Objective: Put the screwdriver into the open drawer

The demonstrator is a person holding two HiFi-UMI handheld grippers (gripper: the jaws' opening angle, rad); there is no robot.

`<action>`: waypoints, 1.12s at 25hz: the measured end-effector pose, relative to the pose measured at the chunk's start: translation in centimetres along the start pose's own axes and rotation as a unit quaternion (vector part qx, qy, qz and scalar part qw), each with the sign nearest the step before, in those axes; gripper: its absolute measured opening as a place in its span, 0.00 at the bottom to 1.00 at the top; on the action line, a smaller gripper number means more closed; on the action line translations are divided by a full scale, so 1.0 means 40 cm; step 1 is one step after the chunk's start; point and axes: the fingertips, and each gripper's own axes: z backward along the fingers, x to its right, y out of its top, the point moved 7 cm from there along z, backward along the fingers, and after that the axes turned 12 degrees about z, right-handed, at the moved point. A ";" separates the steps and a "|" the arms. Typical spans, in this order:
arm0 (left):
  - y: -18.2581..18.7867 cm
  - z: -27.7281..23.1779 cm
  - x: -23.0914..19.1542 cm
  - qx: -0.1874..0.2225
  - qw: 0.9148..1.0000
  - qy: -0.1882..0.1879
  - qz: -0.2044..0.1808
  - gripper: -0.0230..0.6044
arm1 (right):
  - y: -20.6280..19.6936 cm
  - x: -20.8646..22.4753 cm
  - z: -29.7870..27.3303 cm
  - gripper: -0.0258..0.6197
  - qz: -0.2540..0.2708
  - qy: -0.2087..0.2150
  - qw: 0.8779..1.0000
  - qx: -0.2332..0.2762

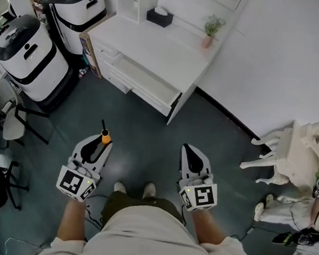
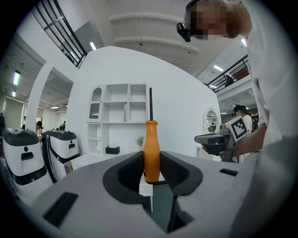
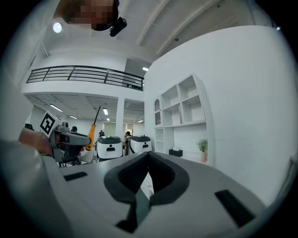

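Observation:
The screwdriver point(image 1: 105, 135) has an orange handle point(image 2: 152, 151) and a thin black shaft pointing up. My left gripper point(image 1: 102, 142) is shut on the handle, which stands upright between its pads point(image 2: 130, 172). The white desk's open drawer point(image 1: 144, 82) lies ahead, across the dark floor and well away from both grippers. My right gripper point(image 1: 186, 149) is level beside the left one, with its fingertips closed together and nothing between them point(image 3: 149, 154). From the right gripper view the left gripper point(image 3: 70, 139) and the screwdriver point(image 3: 91, 135) show at the left.
Two white-and-black robot units point(image 1: 28, 56) point(image 1: 78, 13) stand left of the desk point(image 1: 157, 44). On the desk are a black tissue box point(image 1: 159, 17) and a small potted plant point(image 1: 210, 29). White ornate furniture point(image 1: 292, 160) is at the right and a black chair point(image 1: 12, 125) at the left.

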 end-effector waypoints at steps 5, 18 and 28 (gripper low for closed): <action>0.002 -0.013 0.008 0.005 1.000 0.014 -0.003 0.21 | -0.015 0.024 -0.007 0.04 -0.001 0.017 1.000 0.002; -0.009 -0.064 -0.034 0.005 0.999 0.032 0.006 0.21 | -0.041 0.037 -0.111 0.04 0.001 0.053 0.999 -0.004; 0.032 -0.237 -0.260 0.004 1.000 0.011 0.012 0.21 | -0.030 0.090 -0.355 0.04 0.014 0.032 0.999 -0.020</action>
